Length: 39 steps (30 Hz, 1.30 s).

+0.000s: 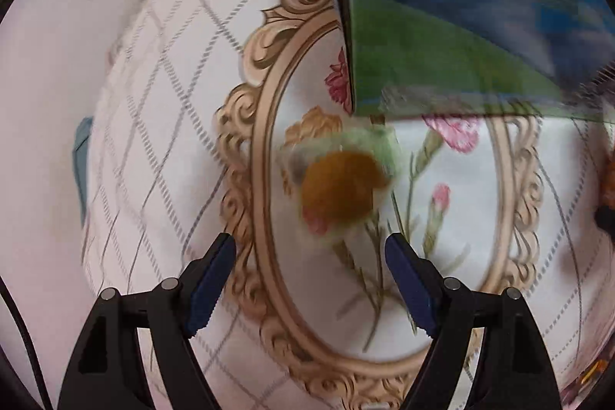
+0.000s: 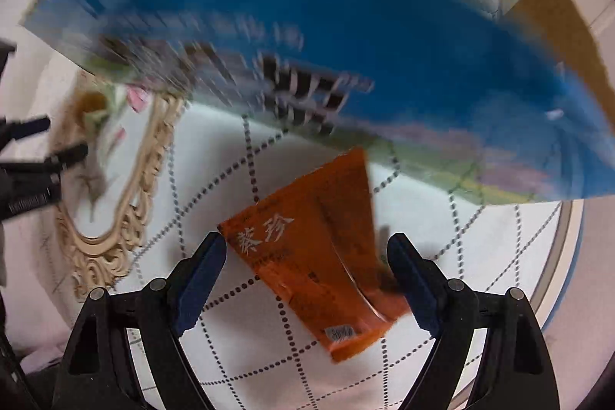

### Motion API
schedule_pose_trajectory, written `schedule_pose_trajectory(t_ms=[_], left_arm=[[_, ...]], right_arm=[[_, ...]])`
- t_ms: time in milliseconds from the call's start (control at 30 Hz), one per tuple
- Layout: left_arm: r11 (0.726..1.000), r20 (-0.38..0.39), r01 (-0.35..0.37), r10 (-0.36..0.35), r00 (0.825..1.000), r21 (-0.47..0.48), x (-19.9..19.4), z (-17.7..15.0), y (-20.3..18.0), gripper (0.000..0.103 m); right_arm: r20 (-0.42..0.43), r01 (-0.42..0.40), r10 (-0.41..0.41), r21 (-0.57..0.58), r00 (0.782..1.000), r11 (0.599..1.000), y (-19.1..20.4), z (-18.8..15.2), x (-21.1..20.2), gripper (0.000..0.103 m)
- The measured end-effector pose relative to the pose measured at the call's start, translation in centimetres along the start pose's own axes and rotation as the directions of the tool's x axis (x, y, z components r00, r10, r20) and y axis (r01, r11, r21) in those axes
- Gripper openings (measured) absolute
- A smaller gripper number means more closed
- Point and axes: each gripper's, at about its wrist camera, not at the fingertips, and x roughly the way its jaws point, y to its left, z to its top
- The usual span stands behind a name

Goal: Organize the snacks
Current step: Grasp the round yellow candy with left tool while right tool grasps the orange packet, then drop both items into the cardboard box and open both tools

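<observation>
On the counter [image 1: 161, 125], under a white cloth printed with flowers and gilt scrolls, stands a big blue box [image 2: 346, 25], its open top showing bright snack packs. Beside its lower edge lies an orange packet [image 2: 323, 256], between the spread, empty jaws of the right tool [image 2: 307, 279]. Further left, a small clear-wrapped round cake [image 1: 342, 187] lies ahead of the left tool [image 1: 311, 279], also open.

An orange packet [image 2: 319, 256] with white characters lies flat and askew on the counter [image 2: 238, 333], its far end just beside a blue box [image 2: 346, 37]. A small wrapped snack [image 1: 340, 185] — round, orange-brown, in a clear greenish wrapper — lies near that box's corner.
</observation>
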Motion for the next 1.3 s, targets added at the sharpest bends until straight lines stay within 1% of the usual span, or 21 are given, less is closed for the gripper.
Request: schedule_pose_trajectory(t_ms=[100, 133, 233, 300, 333, 367, 433, 500, 533, 633, 667, 733, 767, 833, 867, 933, 1000, 1100, 1200, 1233, 1300], left_arm=[[0.999, 0.01, 0.046, -0.047, 0.999, 0.025, 0.7, 0.8, -0.1, 0.079], [0.998, 0.019, 0.052, -0.052, 0.998, 0.033, 1.1, 1.0, -0.1, 0.076], [0.993, 0.026, 0.119, -0.12, 0.992, 0.025, 1.5, 0.9, -0.2, 0.046], [0.994, 0.036, 0.107, -0.108, 0.993, 0.036, 1.2, 0.7, -0.7, 0.044], [0.993, 0.041, 0.116, -0.118, 0.992, 0.032, 1.1, 0.5, -0.9, 0.042], [0.989, 0.029, 0.149, -0.15, 0.988, 0.009, 1.0, -0.1, -0.9, 0.042], [0.982, 0.008, 0.187, -0.187, 0.982, -0.033, 0.8, -1.2, -1.0, 0.042], [0.967, -0.021, 0.241, -0.244, 0.97, -0.085, 0.6, -3.1, -1.3, 0.042], [0.955, -0.035, 0.276, -0.281, 0.959, -0.112, 0.5, -4.2, -1.5, 0.042], [0.916, -0.083, 0.366, -0.383, 0.92, -0.166, 0.1, -7.3, -3.0, 0.042], [0.899, -0.099, 0.397, -0.418, 0.903, -0.184, 0.1, -8.3, -3.7, 0.042], [0.88, -0.114, 0.435, -0.46, 0.881, -0.189, 0.4, -9.0, -4.4, 0.044], [0.872, -0.126, 0.451, -0.477, 0.87, -0.188, 0.8, -9.2, -4.8, 0.048], [0.867, -0.136, 0.46, -0.488, 0.862, -0.192, 1.3, -9.3, -4.8, 0.049], [0.858, -0.136, 0.47, -0.502, 0.854, -0.208, 1.3, -9.3, -4.6, 0.049], [0.849, -0.135, 0.479, -0.514, 0.847, -0.223, 1.4, -9.3, -3.8, 0.05], [0.852, -0.115, 0.472, -0.504, 0.856, -0.227, 1.1, -9.2, -2.9, 0.05], [0.857, -0.078, 0.463, -0.49, 0.868, -0.228, 0.2, -9.2, -2.6, 0.05], [0.873, -0.091, 0.443, -0.467, 0.88, -0.203, 0.4, -8.6, -3.3, 0.05], [0.878, -0.097, 0.437, -0.46, 0.882, -0.193, 0.6, -8.4, -4.0, 0.053], [0.884, -0.109, 0.429, -0.453, 0.885, -0.186, 1.6, -8.0, -4.7, 0.053]], right_arm=[[-0.019, -0.043, 0.045, 0.089, 0.999, 0.995, -0.7, -0.2, 0.5, 0.077], [-0.032, -0.055, 0.06, 0.133, 0.998, 0.99, -1.1, -0.3, 0.5, 0.074], [-0.044, -0.087, 0.098, 0.201, 0.994, 0.976, -1.6, -0.5, 0.2, 0.069], [-0.046, -0.103, 0.116, 0.224, 0.992, 0.969, -1.7, -0.8, 0.0, 0.069], [-0.047, -0.113, 0.127, 0.236, 0.991, 0.965, -1.7, -1.1, 0.0, 0.069], [-0.046, -0.118, 0.133, 0.244, 0.99, 0.963, -1.8, -1.3, 0.0, 0.068], [-0.042, -0.125, 0.141, 0.266, 0.989, 0.956, -2.1, -2.1, -0.1, 0.068], [-0.039, -0.147, 0.167, 0.307, 0.985, 0.94, -2.7, -3.4, -0.2, 0.068], [-0.034, -0.154, 0.175, 0.327, 0.984, 0.932, -2.9, -3.9, -0.2, 0.068], [-0.032, -0.208, 0.238, 0.385, 0.971, 0.899, -3.6, -5.6, -0.2, 0.068], [-0.029, -0.221, 0.253, 0.395, 0.967, 0.892, -3.6, -6.2, 0.0, 0.069], [-0.044, -0.227, 0.262, 0.378, 0.964, 0.898, -3.6, -7.3, 0.3, 0.074], [-0.042, -0.222, 0.255, 0.369, 0.966, 0.903, -3.6, -7.9, 0.4, 0.077], [-0.039, -0.201, 0.226, 0.329, 0.973, 0.923, -2.8, -8.4, 0.1, 0.078], [-0.034, -0.188, 0.207, 0.304, 0.978, 0.934, -2.6, -8.5, -0.2, 0.079], [-0.026, -0.158, 0.171, 0.264, 0.985, 0.951, -1.9, -8.4, -0.9, 0.079], [-0.015, -0.16, 0.169, 0.242, 0.986, 0.957, -0.7, -8.3, -1.1, 0.079], [-0.006, -0.168, 0.174, 0.24, 0.985, 0.956, -0.6, -8.7, -1.0, 0.079], [0.001, -0.157, 0.162, 0.255, 0.987, 0.954, -0.3, -8.5, 0.4, 0.078], [-0.001, -0.15, 0.156, 0.26, 0.988, 0.954, -0.3, -8.4, 0.7, 0.076], [-0.005, -0.128, 0.133, 0.25, 0.991, 0.96, -0.2, -8.4, 1.6, 0.074]])
